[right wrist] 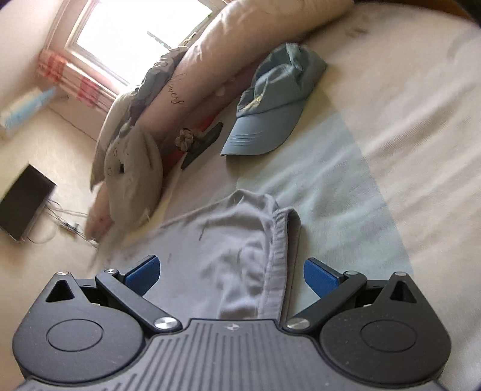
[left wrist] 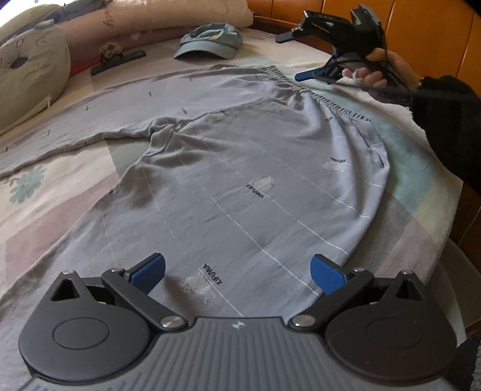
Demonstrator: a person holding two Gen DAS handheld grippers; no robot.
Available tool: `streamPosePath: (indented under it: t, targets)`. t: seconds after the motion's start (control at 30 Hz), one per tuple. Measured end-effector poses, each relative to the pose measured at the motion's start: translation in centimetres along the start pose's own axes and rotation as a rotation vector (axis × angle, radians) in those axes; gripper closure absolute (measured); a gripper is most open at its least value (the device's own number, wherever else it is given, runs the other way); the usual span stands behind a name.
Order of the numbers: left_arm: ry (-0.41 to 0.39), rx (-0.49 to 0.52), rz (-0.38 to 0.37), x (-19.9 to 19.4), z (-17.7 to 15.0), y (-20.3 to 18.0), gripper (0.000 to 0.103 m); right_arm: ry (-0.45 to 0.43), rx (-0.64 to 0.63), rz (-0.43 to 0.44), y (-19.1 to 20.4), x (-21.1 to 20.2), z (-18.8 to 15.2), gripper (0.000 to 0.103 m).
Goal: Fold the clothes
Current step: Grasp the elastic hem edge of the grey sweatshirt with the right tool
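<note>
Blue pads tip the black fingers of the left gripper (left wrist: 237,275), which stand wide apart with nothing between them, hovering over the lower leg of the grey-blue cotton trousers with thin white lines and small printed lettering (left wrist: 240,180). The trousers lie spread flat across the pale patchwork bedsheet (left wrist: 54,216), one leg running toward this gripper and the other stretching off to the left, a wedge of bare sheet showing between them. Their gathered elastic waistband (left wrist: 303,90) lies at the far right, near the bed's edge.

The right gripper (right wrist: 231,275), also spread wide and holding nothing, sits at the waistband's end corner (right wrist: 282,216), the hem passing between its pads; whether a pad touches cloth is hard to say, since this view is blurred. In the left wrist view it hangs above that corner, held by a hand (left wrist: 375,75) in a black sleeve.

Beyond the waistband lies open sheet, then a light blue peaked cap (left wrist: 210,40), a dark flat bar-shaped object (left wrist: 118,61) and long pink and grey pillows (left wrist: 126,27) along the far side.
</note>
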State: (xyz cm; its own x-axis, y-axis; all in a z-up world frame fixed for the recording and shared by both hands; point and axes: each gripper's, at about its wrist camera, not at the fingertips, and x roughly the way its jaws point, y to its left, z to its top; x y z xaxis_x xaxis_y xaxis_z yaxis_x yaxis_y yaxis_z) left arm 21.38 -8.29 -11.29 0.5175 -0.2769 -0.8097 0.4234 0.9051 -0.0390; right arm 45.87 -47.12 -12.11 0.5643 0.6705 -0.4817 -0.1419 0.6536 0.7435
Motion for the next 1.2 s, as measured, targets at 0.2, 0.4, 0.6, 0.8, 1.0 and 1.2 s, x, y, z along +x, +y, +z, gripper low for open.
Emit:
streamPosePath:
  t: [0.2, 0.4, 0.6, 0.8, 1.0, 1.2]
  targets:
    - [0.015, -0.018, 0.018, 0.5, 0.1, 0.4, 0.001, 0.041, 0.069, 0.015, -1.0, 2.4, 1.3, 0.0]
    - [0.015, -0.018, 0.027, 0.8, 0.2, 0.2, 0.001, 0.023, 0.108, 0.021, -1.2, 3.9, 2.5, 0.0]
    - [0.011, -0.024, 0.021, 0.5, 0.0, 0.4, 0.001, 0.031, 0.106, 0.055, -1.2, 4.2, 2.4, 0.0]
    - [0.0, -0.035, 0.019, 0.7, 0.0, 0.5, 0.001, 0.06, 0.092, 0.1, -1.2, 4.1, 2.1, 0.0]
    - [0.005, -0.028, 0.021, 0.8, 0.1, 0.4, 0.001, 0.07, 0.082, 0.139, -1.2, 4.5, 2.3, 0.0]
    - [0.005, -0.026, 0.024, 0.9, 0.0, 0.4, 0.001, 0.091, 0.084, 0.143, -1.0, 5.1, 2.8, 0.0]
